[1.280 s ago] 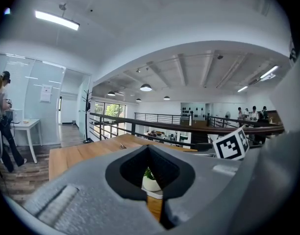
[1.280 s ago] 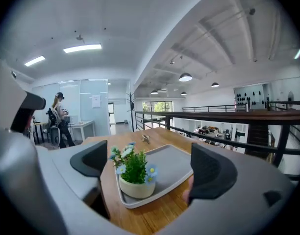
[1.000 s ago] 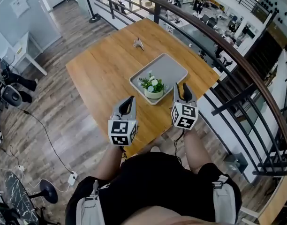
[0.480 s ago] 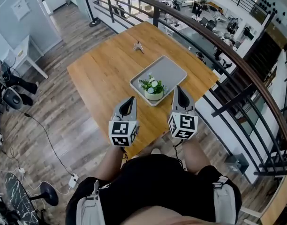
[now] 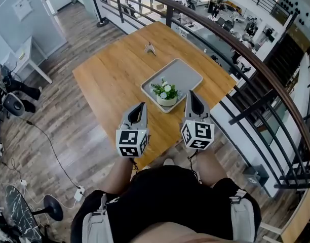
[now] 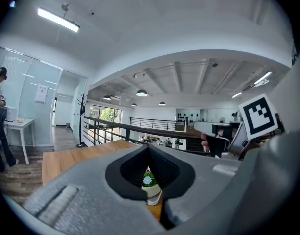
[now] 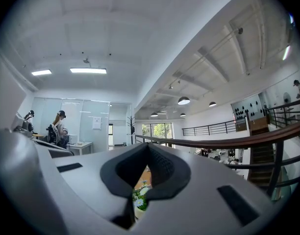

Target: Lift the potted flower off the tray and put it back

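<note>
The potted flower (image 5: 165, 92), white blooms in a white pot, stands on the near corner of the grey tray (image 5: 183, 75) on the wooden table (image 5: 114, 75). My left gripper (image 5: 142, 106) hovers above the table's near edge, left of the pot, shut and holding nothing. My right gripper (image 5: 190, 93) hangs just right of the pot, apart from it, shut and holding nothing. In the left gripper view the pot (image 6: 150, 186) shows through the hollow behind the closed tips, with the right gripper (image 6: 216, 137) at the right. The right gripper view shows the flowers (image 7: 139, 196) the same way.
A small pale folded figure (image 5: 150, 47) lies on the far part of the table. A dark curved railing (image 5: 246, 54) runs close behind and to the right of the table. Wood floor with a cable (image 5: 48, 146) lies to the left.
The right gripper's jaws have closed from open, with nothing in them, and it has drawn back and up from beside the pot. The left gripper and the pot have stayed put.
</note>
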{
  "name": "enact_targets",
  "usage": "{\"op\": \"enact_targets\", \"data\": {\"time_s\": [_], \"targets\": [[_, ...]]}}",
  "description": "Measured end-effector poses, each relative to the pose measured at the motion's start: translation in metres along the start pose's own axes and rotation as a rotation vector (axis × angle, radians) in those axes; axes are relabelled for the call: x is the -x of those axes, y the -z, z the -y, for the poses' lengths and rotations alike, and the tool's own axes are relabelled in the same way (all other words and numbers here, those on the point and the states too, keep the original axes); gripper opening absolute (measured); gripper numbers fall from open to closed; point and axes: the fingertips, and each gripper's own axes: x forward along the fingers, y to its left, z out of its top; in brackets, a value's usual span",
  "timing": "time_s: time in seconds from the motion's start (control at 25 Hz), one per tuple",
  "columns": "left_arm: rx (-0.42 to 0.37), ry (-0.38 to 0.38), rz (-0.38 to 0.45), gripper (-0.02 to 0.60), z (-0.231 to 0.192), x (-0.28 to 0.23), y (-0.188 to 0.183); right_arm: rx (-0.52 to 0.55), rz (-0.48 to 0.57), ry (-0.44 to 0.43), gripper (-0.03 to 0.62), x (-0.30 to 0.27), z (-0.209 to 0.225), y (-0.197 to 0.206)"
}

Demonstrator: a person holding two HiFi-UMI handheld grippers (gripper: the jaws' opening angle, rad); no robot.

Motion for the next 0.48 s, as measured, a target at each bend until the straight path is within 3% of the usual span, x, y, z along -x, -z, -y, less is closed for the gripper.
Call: {"op": "enact_targets", "data": {"time_s": [0.48], "targets": [[0.009, -0.007, 0.001, 0.012, -0.009, 0.008, 0.001, 0.020, 0.005, -0.031, -0.005, -0.001, -0.022, -0.001]]}}
